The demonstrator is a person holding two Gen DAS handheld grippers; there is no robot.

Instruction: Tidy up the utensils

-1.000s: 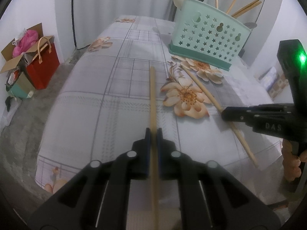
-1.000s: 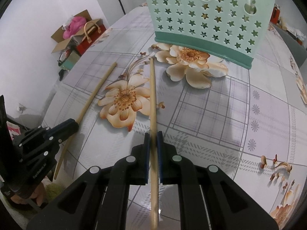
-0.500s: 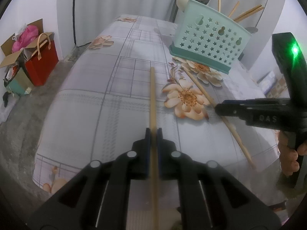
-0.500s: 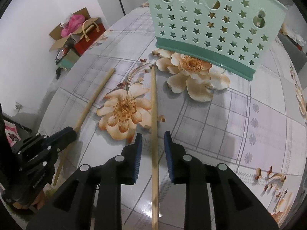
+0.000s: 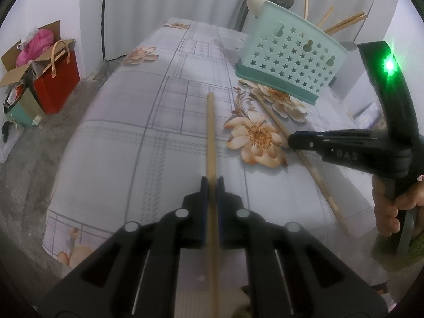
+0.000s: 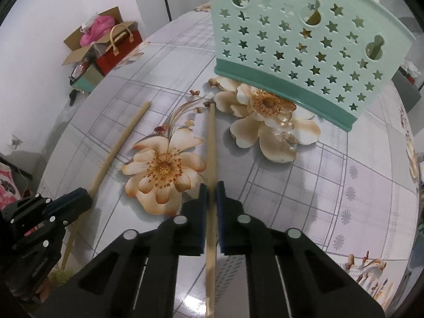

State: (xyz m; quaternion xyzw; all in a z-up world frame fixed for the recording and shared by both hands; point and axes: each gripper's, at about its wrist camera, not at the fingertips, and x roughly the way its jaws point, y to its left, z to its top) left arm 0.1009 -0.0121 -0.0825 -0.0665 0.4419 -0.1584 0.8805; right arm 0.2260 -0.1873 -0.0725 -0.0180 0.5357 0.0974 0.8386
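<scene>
Left wrist view: left gripper point(image 5: 212, 182) is clamping a thin, round wooden chopstick point(image 5: 211, 132), black jaws w/ blue pads pinched narrow on it. Stick is running straight toward 12 o'clock over the glossy grid-and-flower tablecloth point(image 5: 148, 143), tip ending on a pale check square. At 1 o'clock a mint plastic basket point(image 5: 291, 61) w/ star cut-outs & darker teal base is standing upright, holding more sticks and two round-headed utensils. At 3 o'clock the right gripper point(image 5: 291, 141), matte black w/ a green light glowing, is reaching in sideways over a 2nd chopstick point(image 5: 304, 156) lying diagonally; a hand point(image 5: 392, 206) is gripping its handle.

Right wrist view: right gripper point(image 6: 211, 193) jaws have just been closing & are now squeezing that 2nd chopstick point(image 6: 211, 143), which is pointing to 12 o'clock, tip just short of the basket point(image 6: 304, 39) base beside a printed beige flower. Left gripper point(image 6: 79, 198) is sitting at 8 o'clock w/ its stick point(image 6: 119, 145) slanting toward 11. Red paper bag point(image 6: 119, 50) & open cardboard box point(image 6: 87, 45) are standing on the floor at 10 o'clock.
</scene>
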